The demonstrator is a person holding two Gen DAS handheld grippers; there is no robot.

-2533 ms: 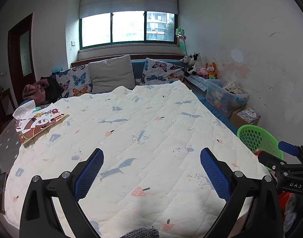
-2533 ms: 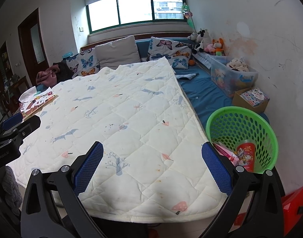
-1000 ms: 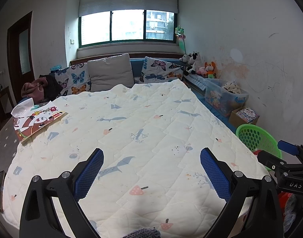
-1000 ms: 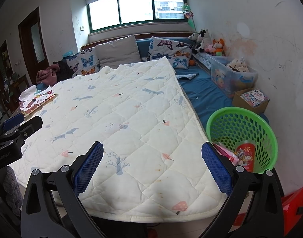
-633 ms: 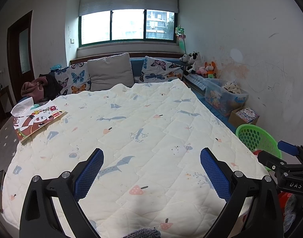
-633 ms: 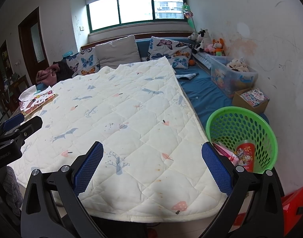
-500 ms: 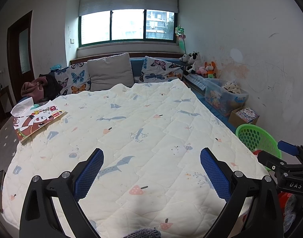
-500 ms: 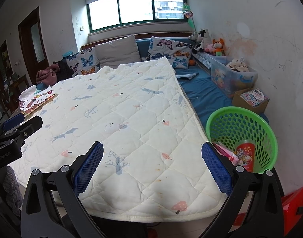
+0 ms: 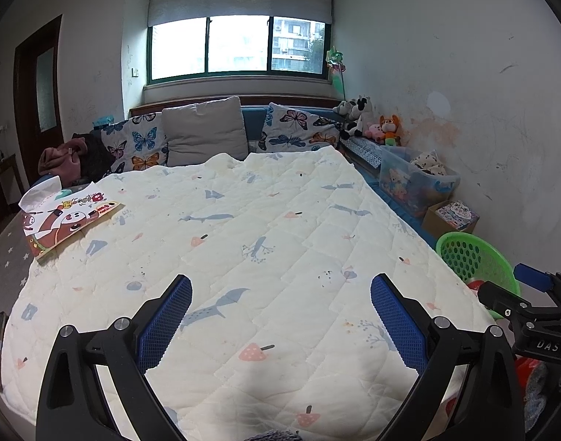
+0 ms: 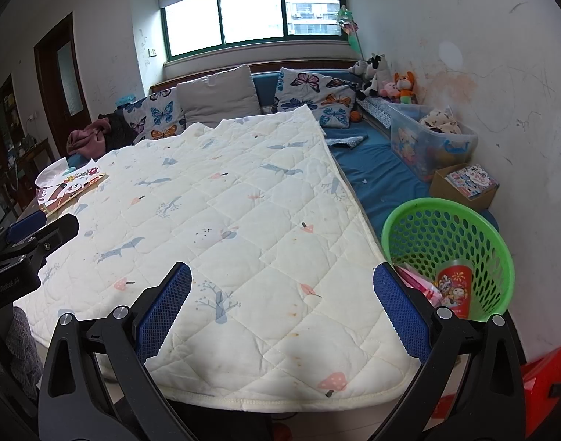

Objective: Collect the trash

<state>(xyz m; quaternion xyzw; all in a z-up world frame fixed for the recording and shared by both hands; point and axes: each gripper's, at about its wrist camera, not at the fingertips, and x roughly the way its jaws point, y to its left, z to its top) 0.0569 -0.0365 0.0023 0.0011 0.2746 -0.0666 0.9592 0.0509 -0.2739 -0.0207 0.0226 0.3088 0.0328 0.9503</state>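
Note:
A green mesh basket stands on the floor right of the bed and holds a red printed cup and pink wrappers; its rim also shows in the left wrist view. My left gripper is open and empty above the near part of the white quilt. My right gripper is open and empty over the quilt's near right corner, just left of the basket. A cartoon-printed flat packet with white tissue lies at the quilt's left edge, also seen in the right wrist view.
Butterfly and grey pillows line the far end under the window. Along the right wall are plush toys, a clear toy bin and a cardboard box. A red stool stands near right. A door is left.
Both views have hardly shifted; the left gripper drifted slightly back and up over the quilt. Both grippers stayed open and empty.

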